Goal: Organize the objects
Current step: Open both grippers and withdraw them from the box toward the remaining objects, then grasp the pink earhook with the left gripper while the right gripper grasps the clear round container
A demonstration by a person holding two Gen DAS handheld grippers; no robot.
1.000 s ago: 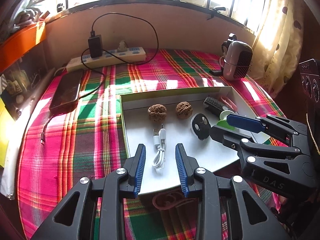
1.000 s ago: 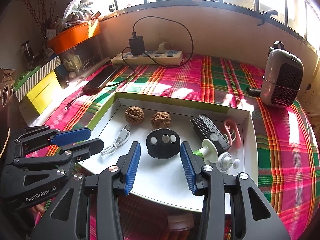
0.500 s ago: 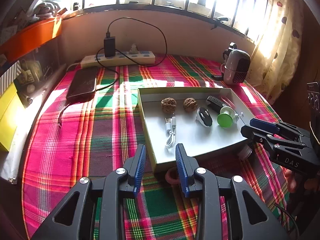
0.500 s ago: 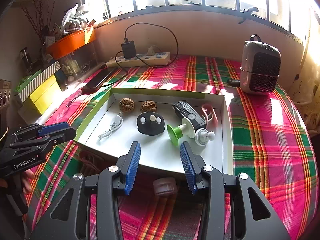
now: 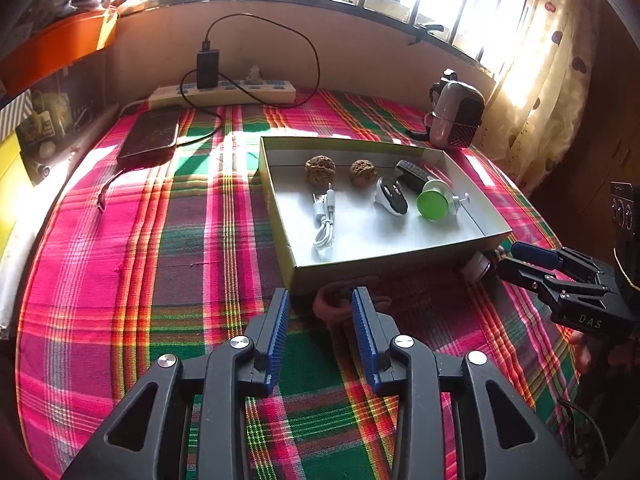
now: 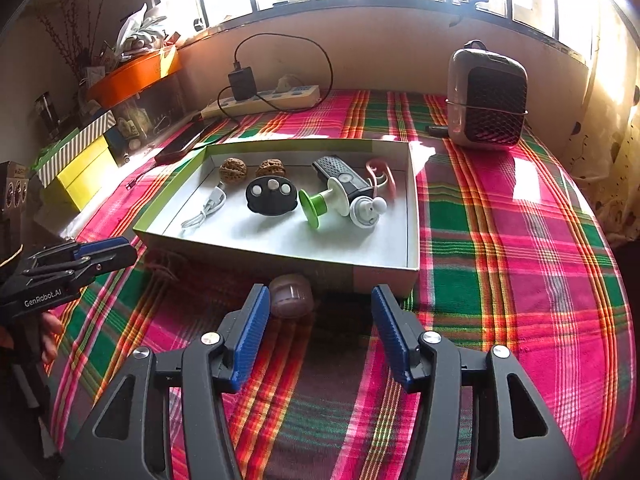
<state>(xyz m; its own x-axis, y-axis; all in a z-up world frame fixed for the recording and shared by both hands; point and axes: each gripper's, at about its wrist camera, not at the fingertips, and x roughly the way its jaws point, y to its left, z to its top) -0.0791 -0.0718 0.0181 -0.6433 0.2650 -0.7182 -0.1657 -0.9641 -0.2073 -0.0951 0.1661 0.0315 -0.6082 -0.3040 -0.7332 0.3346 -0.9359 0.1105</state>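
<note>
Sunlit window bars and a low wall back a worktop (image 6: 520,248) spread with a pink, green and red plaid cloth, where a shallow box (image 6: 280,256) with a green-edged rim sits near the middle. Inside it lie two walnuts (image 6: 231,168), a white cable (image 6: 204,212), a black three-button remote (image 6: 272,196), a green-and-white spool-shaped piece (image 6: 320,204), a dark gadget (image 6: 344,176), a small white knob (image 6: 366,210) and a pink loop (image 6: 380,172) by the right wall. Outside the box, just beside its near wall, a small translucent cup (image 6: 291,295) lies on the cloth, and a pink-brown band (image 5: 340,304) rests at the near left corner. The right hand-held gripper (image 6: 316,320) hovers over the cloth with jaws that have just been opening, the cup near its left pad but not pressed. The left hand-held gripper (image 5: 320,320) also stands apart, its jaws having just widened a little, the band lying beyond the tips, ungripped. At the far left, a power strip (image 6: 264,100) with a black charger (image 6: 242,82) lines the wall beside a dark phone (image 5: 150,138); a small mesh-fronted heater (image 6: 486,100) stands far right.
</note>
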